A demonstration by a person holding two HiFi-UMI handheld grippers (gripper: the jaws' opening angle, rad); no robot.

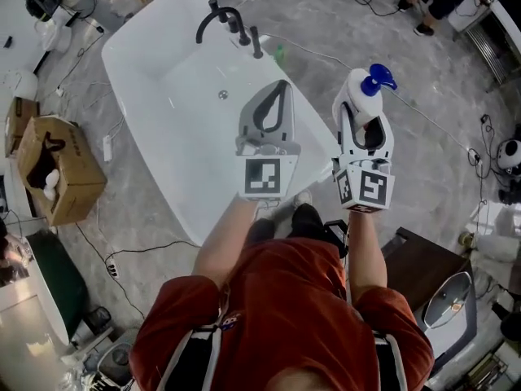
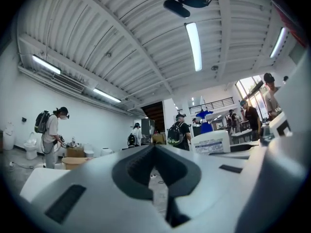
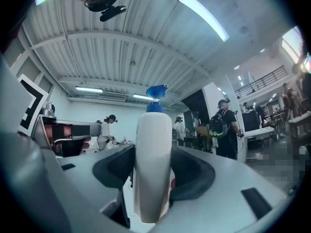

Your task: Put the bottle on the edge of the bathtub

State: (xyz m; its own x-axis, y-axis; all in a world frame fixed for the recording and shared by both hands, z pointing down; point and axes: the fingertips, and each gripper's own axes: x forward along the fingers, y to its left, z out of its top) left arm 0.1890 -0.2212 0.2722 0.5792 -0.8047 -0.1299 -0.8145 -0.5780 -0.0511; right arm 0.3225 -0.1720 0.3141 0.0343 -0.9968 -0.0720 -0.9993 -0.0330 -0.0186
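Two forearms reach forward side by side above the near end of the white bathtub (image 1: 146, 72). The left claw (image 1: 281, 88) is pressed together, empty. The right claw (image 1: 364, 119) is clamped on an upright white bottle (image 1: 358, 86) with a blue pump, held in the air just outside the tub's right rim.

- Head view: above the person, steeply down on the white rounded bathtub (image 1: 163, 80), left gripper (image 1: 282, 88) and right gripper (image 1: 364, 108) close below.
- Left gripper view: about level, along its own jaws.
- Right gripper view: level too, tight on the white pump bottle with blue nozzle (image 3: 152, 164).
- Both share the ribbed white metal ceiling (image 2: 121, 42).
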